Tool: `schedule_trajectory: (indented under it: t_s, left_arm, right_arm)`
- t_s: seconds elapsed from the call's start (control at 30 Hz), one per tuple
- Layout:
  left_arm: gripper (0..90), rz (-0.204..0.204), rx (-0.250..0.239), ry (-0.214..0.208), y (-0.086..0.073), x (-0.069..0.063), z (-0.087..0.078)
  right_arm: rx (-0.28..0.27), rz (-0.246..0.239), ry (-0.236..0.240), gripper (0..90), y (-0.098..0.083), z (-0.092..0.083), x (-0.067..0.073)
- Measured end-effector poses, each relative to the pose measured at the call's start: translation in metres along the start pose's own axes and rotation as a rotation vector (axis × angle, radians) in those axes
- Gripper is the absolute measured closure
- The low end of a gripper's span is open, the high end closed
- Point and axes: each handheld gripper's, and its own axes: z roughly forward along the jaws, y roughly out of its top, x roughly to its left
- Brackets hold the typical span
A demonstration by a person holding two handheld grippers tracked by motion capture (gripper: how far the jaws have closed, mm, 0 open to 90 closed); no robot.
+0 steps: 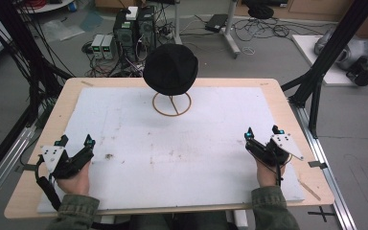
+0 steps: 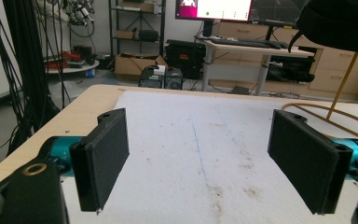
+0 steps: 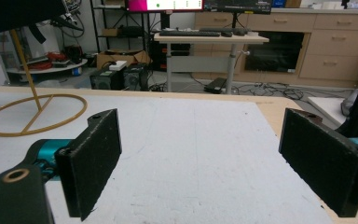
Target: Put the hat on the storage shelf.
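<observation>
A black knitted hat (image 1: 170, 68) sits on top of a gold wire stand (image 1: 172, 105) at the far middle of the white mat (image 1: 172, 148). The hat's edge (image 2: 340, 23) and the stand's rod and ring (image 2: 340, 88) appear at the upper right of the left gripper view; the stand's ring (image 3: 32, 114) lies at the left of the right gripper view. My left gripper (image 1: 76, 141) rests open near the mat's front left. At the front right my right gripper (image 1: 262, 132) is open too. Nothing lies between either pair of jaws.
The mat covers a light wooden table (image 1: 57, 115). Black frame posts (image 1: 335, 43) stand at both sides. Computers (image 1: 134, 28), cables, a desk (image 2: 256, 51) and drawers (image 3: 335, 42) fill the room beyond the far edge.
</observation>
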Motion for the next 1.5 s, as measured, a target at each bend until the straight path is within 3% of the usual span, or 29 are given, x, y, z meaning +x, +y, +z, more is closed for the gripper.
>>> schedule_trajectory:
  t_s: [0.43, 1.5]
  left_arm:
    - [20.7, 0.01, 0.004, -0.004, 0.0, -0.0009, -0.0002]
    - [20.9, 0.008, 0.004, -0.003, 0.0, -0.0007, 0.0]
  right_arm:
    - [0.002, 0.048, 0.002, 12.2, 0.0001, 0.0011, -0.0037]
    - [0.02, 0.04, 0.03, 12.2, -0.0007, 0.003, -0.0023]
